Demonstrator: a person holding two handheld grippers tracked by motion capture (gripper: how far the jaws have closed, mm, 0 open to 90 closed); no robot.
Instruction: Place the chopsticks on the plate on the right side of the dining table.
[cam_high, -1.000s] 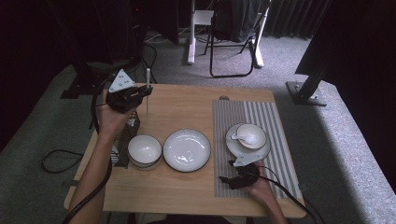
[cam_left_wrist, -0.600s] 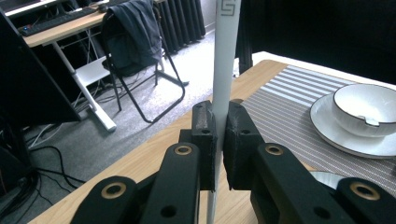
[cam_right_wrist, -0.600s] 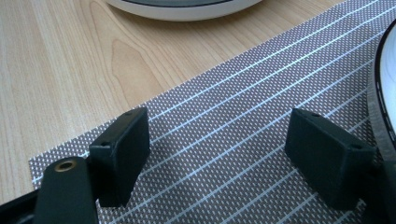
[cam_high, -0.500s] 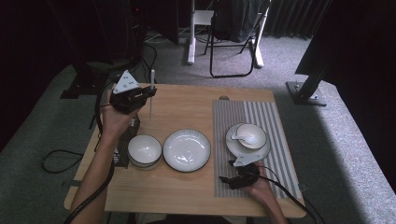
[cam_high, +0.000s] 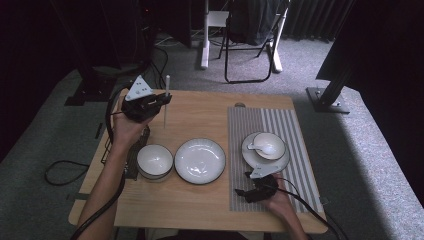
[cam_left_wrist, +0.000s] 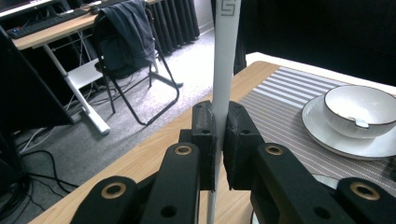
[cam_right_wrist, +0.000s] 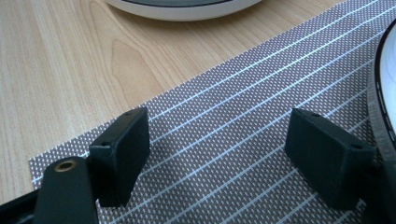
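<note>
A slim, flat, white stick (cam_high: 166, 100) (its top end bore a printed mark) stood upright, clamped between the black pads of the left gripper (cam_high: 161, 101), above the far left corner of the wooden table (cam_high: 200, 107). The right gripper (cam_high: 243, 192) rested on the striped woven placemat (cam_high: 295, 125) at the table's near edge, jaws spread wide, nothing between them.

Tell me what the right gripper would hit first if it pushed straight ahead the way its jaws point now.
Probably the white plate. The right gripper rests open on the striped placemat, jaws aimed across the mat's edge and bare wood toward that plate's rim. The saucer sits just off to one side; depth is uncertain.
</note>
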